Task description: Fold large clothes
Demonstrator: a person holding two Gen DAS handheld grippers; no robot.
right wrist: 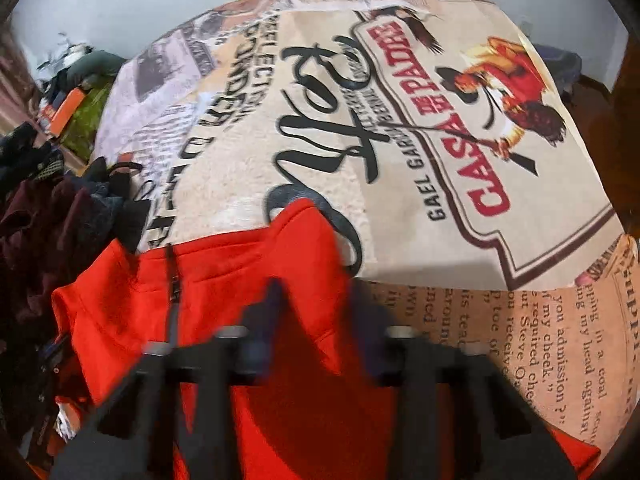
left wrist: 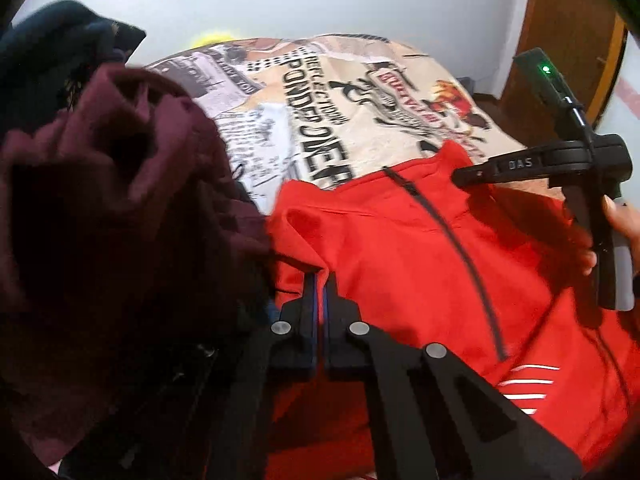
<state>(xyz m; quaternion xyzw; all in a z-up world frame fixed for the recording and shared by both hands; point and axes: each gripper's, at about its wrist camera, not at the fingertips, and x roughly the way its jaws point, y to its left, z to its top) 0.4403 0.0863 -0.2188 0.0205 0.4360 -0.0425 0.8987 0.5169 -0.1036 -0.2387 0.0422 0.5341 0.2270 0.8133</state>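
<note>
A red zip jacket (left wrist: 400,260) lies front up on a bed covered by a printed blanket (left wrist: 360,100). My left gripper (left wrist: 322,276) is shut on a fold of the jacket's red cloth near its left shoulder. My right gripper (left wrist: 464,176), held by a hand, points at the collar from the right. In the right wrist view the blurred fingers (right wrist: 276,300) of the right gripper (right wrist: 316,300) stand apart over the red jacket (right wrist: 224,280), with cloth by the collar between them. I cannot see the pads pressing on it.
A maroon garment (left wrist: 120,200) is heaped at the left beside the jacket, with a dark navy one (left wrist: 60,40) behind it. The blanket (right wrist: 360,120) stretches beyond the collar. A wooden door (left wrist: 560,40) stands at the right. Clutter with an orange box (right wrist: 68,108) lies far left.
</note>
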